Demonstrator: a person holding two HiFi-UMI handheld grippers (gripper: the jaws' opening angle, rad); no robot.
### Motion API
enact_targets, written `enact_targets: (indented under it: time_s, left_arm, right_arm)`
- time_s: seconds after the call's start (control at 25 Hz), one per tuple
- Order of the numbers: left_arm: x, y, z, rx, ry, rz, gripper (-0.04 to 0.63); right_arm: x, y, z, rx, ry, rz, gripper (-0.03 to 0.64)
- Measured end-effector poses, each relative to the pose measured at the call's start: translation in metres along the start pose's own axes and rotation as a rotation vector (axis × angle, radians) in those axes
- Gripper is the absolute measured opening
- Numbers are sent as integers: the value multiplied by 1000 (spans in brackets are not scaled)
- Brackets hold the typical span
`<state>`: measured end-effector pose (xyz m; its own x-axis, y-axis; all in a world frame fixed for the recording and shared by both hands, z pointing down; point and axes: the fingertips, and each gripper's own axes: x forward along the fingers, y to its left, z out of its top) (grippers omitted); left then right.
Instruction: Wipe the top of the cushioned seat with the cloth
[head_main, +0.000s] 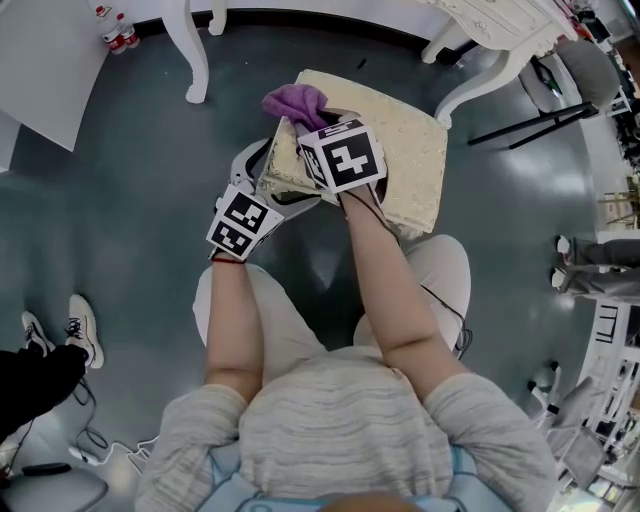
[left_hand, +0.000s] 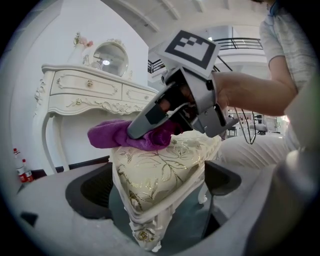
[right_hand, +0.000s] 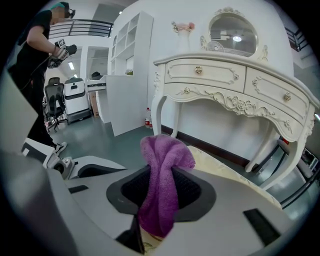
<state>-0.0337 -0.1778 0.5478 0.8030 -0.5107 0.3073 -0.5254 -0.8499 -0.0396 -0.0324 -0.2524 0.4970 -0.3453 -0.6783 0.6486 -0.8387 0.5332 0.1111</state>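
Observation:
The cushioned seat (head_main: 400, 150), cream with a gold leaf pattern, stands on the grey floor in front of my knees. My right gripper (head_main: 300, 125) is shut on the purple cloth (head_main: 295, 100) and presses it on the seat's far left corner. In the right gripper view the cloth (right_hand: 162, 185) hangs folded between the pads, with my right gripper (right_hand: 160, 200) closed around it. My left gripper (head_main: 268, 175) is open at the seat's near left corner. That corner (left_hand: 155, 175) sits between its wide-apart jaws in the left gripper view, where the cloth (left_hand: 107, 135) lies under the right gripper (left_hand: 150, 120).
A white dressing table (right_hand: 230, 85) stands just beyond the seat, its legs (head_main: 190, 50) close to the seat's far edge. A white cabinet (head_main: 40, 60) and bottles (head_main: 115, 35) are at the far left. A person in black (right_hand: 40, 60) stands off to the left.

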Motion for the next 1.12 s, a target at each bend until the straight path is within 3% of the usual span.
enact_targets:
  time_s: [1.12]
  left_arm:
    - [7,-2,4,3,3,12,582]
  right_arm:
    - [-47,-67,-50,71,14,-90,114]
